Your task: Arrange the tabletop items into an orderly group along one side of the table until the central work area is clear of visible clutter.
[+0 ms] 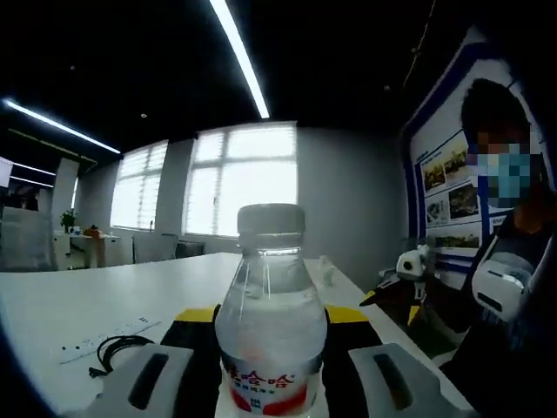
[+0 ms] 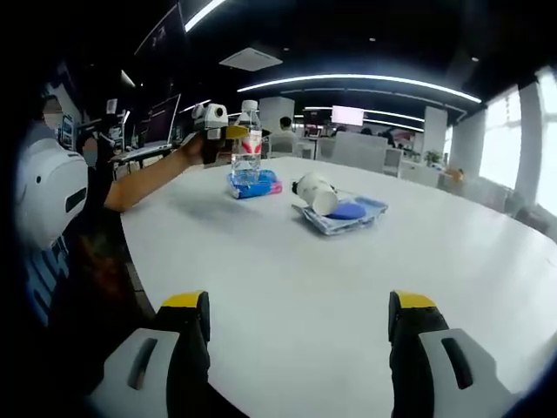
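White table [image 2: 365,287] in office w/ ceiling strip lights, left gripper [image 1: 271,366] clamped on water bottle [image 1: 271,322], right gripper [image 2: 298,326] jaws apart.

Red label on the water bottle [image 1: 271,324] carries white Chinese characters, 哇哈哈 by the look of them. Wall poster [image 1: 450,197] beyond it has print too small to read.
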`<state>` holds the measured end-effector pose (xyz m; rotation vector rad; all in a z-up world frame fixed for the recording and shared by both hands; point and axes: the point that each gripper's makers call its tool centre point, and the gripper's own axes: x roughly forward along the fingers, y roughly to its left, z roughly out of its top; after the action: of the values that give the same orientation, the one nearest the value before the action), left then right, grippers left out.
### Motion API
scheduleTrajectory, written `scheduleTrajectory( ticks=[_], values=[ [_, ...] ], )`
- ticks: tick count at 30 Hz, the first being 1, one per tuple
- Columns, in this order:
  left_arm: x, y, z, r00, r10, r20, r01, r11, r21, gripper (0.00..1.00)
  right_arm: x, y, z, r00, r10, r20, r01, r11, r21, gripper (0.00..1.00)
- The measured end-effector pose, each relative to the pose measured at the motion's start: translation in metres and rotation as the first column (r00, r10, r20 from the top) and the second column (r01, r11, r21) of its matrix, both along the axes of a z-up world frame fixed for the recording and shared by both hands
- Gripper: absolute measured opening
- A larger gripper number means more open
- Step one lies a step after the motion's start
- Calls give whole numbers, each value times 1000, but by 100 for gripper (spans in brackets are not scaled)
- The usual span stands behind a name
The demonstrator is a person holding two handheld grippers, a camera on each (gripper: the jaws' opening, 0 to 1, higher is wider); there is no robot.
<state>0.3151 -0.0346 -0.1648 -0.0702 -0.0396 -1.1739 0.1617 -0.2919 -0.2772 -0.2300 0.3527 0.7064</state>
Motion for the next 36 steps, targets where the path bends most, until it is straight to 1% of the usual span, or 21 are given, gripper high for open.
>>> scheduleTrajectory(
  ticks=[2,3,5,6,8,10,15,19,20,21,23,25,26,27,28,30,31,32,34,35,36],
  values=[
    [-1,1,-1,1000,3,-10,-3,1000,5,41,0,0,0,1000,3,-1,-3,1000,-1,81],
    [-3,1,-1,1000,5,-7,-5,1000,8,41,0,0,0,1000,4,2,-4,1000,-4,81],
    [-2,4,-2,999,42,3,-42,999,22,41,0,-1,1,1000,3,4,-3,1000,-1,81],
    [-2,6,-1,999,42,9,-42,999,26,41,0,-1,2,1000,3,5,-3,1000,-1,81],
    [0,10,0,997,71,-6,-71,997,15,41,0,-2,2,1000,3,7,-3,1000,-2,81],
    [-1,11,0,998,67,0,-67,998,17,41,0,-3,2,1000,4,7,-4,1000,1,81],
    [0,21,3,991,134,-2,-134,991,8,41,0,-3,0,1000,7,6,-7,1000,6,81],
    [-1,28,9,980,199,5,-199,980,-7,41,0,-3,0,1000,12,6,-12,1000,11,81],
    [-1,29,9,979,204,6,-204,979,-9,41,0,-2,0,1000,13,6,-13,1000,11,81],
    [-2,33,12,973,230,4,-230,973,-11,41,0,-2,-1,1000,15,6,-15,1000,11,81],
    [-3,38,16,966,257,10,-256,966,-14,41,0,-2,-1,1000,17,5,-17,1000,13,81],
    [-3,43,19,955,297,16,-297,955,-17,41,1,-2,-1,1000,20,5,-20,1000,14,81],
    [-5,44,20,952,304,19,-304,953,-10,41,1,-1,-1,1000,21,5,-21,1000,14,81],
    [-4,49,22,941,338,15,-337,941,-22,41,1,-1,-1,1000,24,5,-24,1000,15,81],
    [-5,51,23,939,345,17,-344,939,-23,41,1,0,-1,1000,26,5,-26,1000,16,81],
    [-5,60,27,917,398,4,-397,917,-41,40,2,1,-1,1000,31,6,-31,999,18,81],
    [-7,61,28,918,397,0,-397,917,-40,40,2,2,-1,999,33,6,-33,999,19,81],
    [-8,65,29,909,417,-11,-417,908,-43,40,2,3,-2,999,36,5,-36,999,21,81],
    [-12,69,31,900,435,1,-435,899,-43,41,3,4,-3,999,41,3,-41,999,21,81],
    [-13,72,32,887,462,8,-462,886,-38,41,3,5,-4,999,45,1,-45,999,20,81],
    [-15,75,33,878,478,26,-477,878,-30,41,4,5,-4,999,47,1,-47,999,21,81]
  ],
)
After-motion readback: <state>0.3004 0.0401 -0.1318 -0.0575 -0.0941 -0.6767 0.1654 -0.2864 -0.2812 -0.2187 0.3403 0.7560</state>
